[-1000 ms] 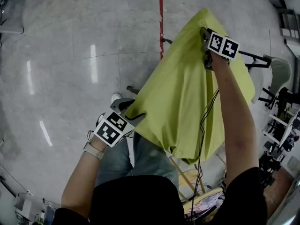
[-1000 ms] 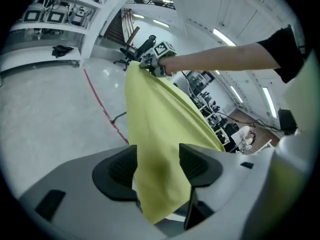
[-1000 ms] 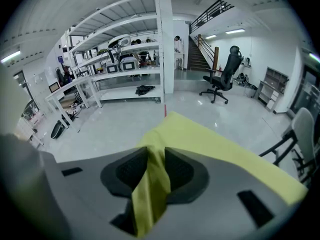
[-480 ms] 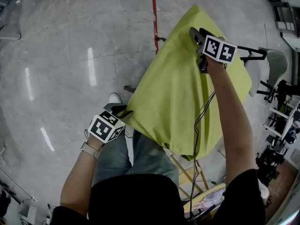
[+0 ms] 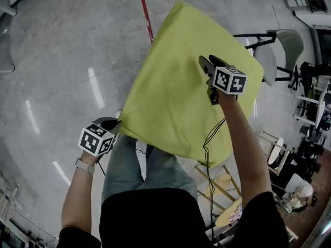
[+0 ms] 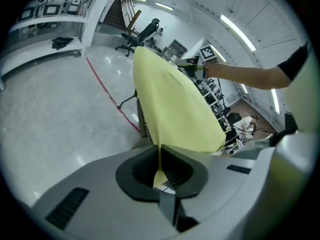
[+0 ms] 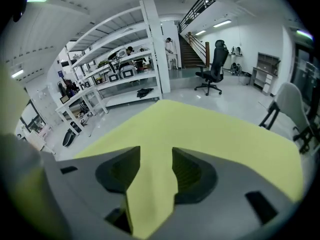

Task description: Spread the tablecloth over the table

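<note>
The person stands with both arms held out in front. The left arm [image 5: 75,200] is bent and kept low at the side, with the left gripper [image 5: 115,123] angled downward. Its jaws have just been closing and pinch an edge of the tablecloth [image 5: 170,87] tight between them. The right arm [image 5: 243,143] reaches out straighter and farther, and the right gripper [image 5: 209,64] also tilts downward. Its jaws have just been opening and stand apart, with the tablecloth showing in the gap and the pads not pressing it.
</note>
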{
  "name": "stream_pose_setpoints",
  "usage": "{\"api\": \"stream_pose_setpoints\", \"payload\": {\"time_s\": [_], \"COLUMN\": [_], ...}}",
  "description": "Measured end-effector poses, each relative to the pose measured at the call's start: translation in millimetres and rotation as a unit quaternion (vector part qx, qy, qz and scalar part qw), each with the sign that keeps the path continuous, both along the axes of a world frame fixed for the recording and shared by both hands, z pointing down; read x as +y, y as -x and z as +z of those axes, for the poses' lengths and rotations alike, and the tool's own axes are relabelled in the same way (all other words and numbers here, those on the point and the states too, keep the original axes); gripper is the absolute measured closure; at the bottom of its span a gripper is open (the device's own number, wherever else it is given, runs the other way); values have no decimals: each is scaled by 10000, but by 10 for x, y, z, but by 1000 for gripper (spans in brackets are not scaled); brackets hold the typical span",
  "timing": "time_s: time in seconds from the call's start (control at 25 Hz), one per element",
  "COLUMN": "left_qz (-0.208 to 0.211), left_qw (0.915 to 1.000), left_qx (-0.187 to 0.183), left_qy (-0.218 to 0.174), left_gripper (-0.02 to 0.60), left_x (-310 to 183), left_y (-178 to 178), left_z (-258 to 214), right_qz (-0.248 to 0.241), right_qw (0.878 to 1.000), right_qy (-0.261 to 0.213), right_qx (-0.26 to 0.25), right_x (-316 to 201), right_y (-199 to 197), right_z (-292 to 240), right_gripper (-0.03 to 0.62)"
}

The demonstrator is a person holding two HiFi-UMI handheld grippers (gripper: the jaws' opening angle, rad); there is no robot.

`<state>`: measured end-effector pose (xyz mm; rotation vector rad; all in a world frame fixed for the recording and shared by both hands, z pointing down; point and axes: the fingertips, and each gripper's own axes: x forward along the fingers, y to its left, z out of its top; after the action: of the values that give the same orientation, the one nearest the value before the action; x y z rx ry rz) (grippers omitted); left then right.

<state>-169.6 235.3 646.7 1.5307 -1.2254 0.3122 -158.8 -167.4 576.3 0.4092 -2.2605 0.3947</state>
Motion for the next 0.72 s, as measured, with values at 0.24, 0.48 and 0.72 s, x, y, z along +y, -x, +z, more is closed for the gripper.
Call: {"api": "stream_pose_setpoints", "payload": {"time_s": [0.24, 0.48, 0.72], "left_qz": [375, 484, 318], "left_qw": [9983, 9963, 9921], "left_qx": [-428, -653, -1041], "left_qy": [108, 274, 619], "left_gripper": [565, 565, 565], "left_x": [40, 115, 298], "left_y": [61, 217, 627], "left_z": [-28, 10, 82], "right_qz": [539, 1197, 1845], "right_qw": [9982, 9919, 9813], "right_qy": [97, 184, 185], "right_qx": [230, 375, 516], "right_x": [57, 175, 219], "right_y": [-1037, -2054, -2937], "right_z": [-14, -1, -10], "right_gripper": [404, 404, 404]}}
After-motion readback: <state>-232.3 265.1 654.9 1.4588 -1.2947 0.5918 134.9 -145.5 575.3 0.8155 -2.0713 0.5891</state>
